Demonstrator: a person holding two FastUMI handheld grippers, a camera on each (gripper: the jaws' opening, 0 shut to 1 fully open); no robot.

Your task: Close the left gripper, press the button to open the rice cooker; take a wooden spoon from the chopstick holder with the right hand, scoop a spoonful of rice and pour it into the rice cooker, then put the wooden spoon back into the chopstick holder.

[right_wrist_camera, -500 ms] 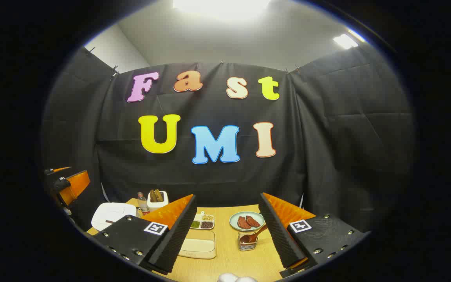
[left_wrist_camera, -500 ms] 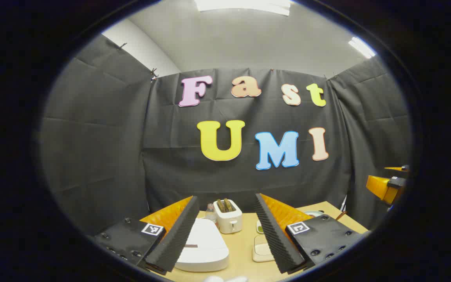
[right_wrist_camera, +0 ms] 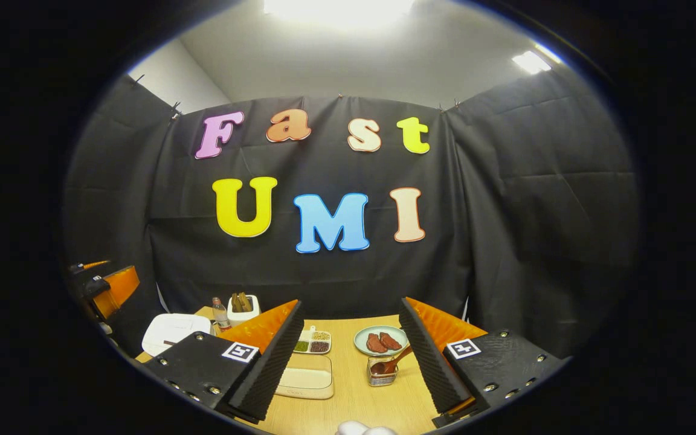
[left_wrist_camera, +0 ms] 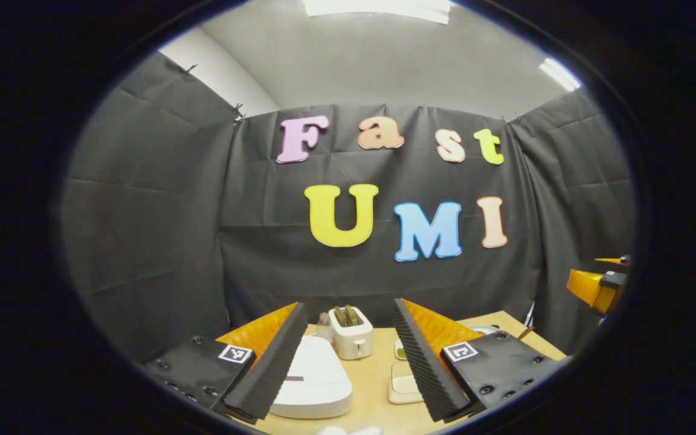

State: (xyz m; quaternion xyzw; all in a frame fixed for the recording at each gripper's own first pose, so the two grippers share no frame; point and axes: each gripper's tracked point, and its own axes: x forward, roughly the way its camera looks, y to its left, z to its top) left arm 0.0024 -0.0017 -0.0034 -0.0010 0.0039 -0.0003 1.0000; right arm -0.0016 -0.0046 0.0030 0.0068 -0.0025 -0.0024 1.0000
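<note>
Fingers (left_wrist_camera: 275, 356) hide rice cooker (left_wrist_camera: 318, 380) edge; button perhaps unseen.

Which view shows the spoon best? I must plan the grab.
The right gripper view: the spoon leans out of its holder, between the tool's fingers. The left gripper view gives a thin sliver of it at the table's far edge.

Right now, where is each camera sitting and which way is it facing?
Left gripper view: rides the left gripper, fingers open, above the table's near edge, facing the closed rice cooker and toaster; right gripper at its right edge.
Right gripper view: rides the right gripper, fingers open, facing the rice tray, plate and chopstick holder; left gripper at its left edge.
Shared: rice cooker, toaster, table.
</note>
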